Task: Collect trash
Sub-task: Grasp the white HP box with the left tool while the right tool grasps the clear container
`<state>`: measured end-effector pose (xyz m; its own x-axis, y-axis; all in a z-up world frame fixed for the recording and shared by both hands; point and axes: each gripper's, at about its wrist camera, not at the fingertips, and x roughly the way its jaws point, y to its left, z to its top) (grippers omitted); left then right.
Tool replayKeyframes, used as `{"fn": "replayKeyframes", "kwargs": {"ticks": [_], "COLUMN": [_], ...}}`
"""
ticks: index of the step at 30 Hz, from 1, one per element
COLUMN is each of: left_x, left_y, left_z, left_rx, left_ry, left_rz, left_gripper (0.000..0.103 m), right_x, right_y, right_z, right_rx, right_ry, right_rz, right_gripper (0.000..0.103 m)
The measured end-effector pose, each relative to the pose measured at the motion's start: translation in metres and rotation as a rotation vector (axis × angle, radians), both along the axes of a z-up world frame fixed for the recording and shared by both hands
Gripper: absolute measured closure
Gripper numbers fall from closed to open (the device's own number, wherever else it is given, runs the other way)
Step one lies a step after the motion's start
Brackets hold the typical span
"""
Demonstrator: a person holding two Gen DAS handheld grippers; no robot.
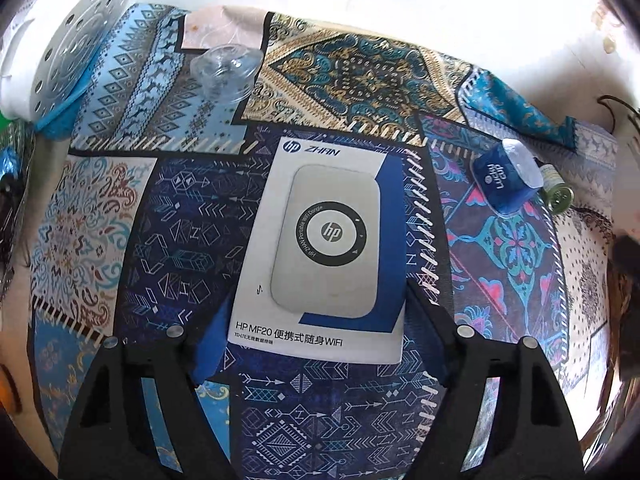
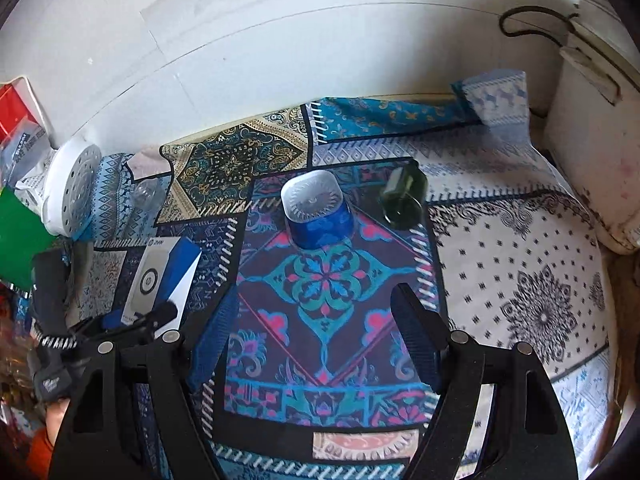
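A white and blue HP WiFi box (image 1: 320, 248) lies flat on the patterned cloth, its near end between the open fingers of my left gripper (image 1: 320, 320). It also shows in the right wrist view (image 2: 160, 276). A blue tub with a clear lid (image 2: 316, 216) lies on its side ahead of my right gripper (image 2: 320, 332), which is open and empty above the cloth. A small green glass bottle (image 2: 404, 196) lies to the right of the tub. A clear plastic cup (image 1: 226, 68) lies on its side at the far left.
A white perforated round disc (image 1: 76, 44) leans at the far left edge. A white wall (image 2: 280, 40) runs behind the table. A white appliance (image 2: 592, 120) stands at the right. Red and green packets (image 2: 16, 184) sit at the left.
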<state>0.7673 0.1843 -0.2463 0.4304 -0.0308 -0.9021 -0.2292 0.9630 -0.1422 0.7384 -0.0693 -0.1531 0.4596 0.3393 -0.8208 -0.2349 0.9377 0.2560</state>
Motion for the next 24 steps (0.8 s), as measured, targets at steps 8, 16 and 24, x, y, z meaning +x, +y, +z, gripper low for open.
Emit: {"fn": "replayKeyframes", "kwargs": {"ticks": [8,16,24], "left_x": [-0.008,-0.018,-0.023], "left_y": [0.023,0.032,0.021], "left_z": [0.017,0.026,0.042], "left_rx": [-0.020,-0.019,-0.019], "left_ry": [-0.066,-0.083,-0.116], "left_rz": [-0.046,-0.055,-0.071], "left_gripper": [0.026,0.026,0.027], "right_x": [0.076,0.098,0.083], "right_y": [0.024,0.038,0.040], "right_z": [-0.028,-0.053,-0.051], "right_rx": [-0.056,-0.192,-0.131], "right_ry": [0.019,0.072,0.089], "right_rz": [-0.014,0.015,0.059], "right_gripper": [0.028,0.028,0.044]}}
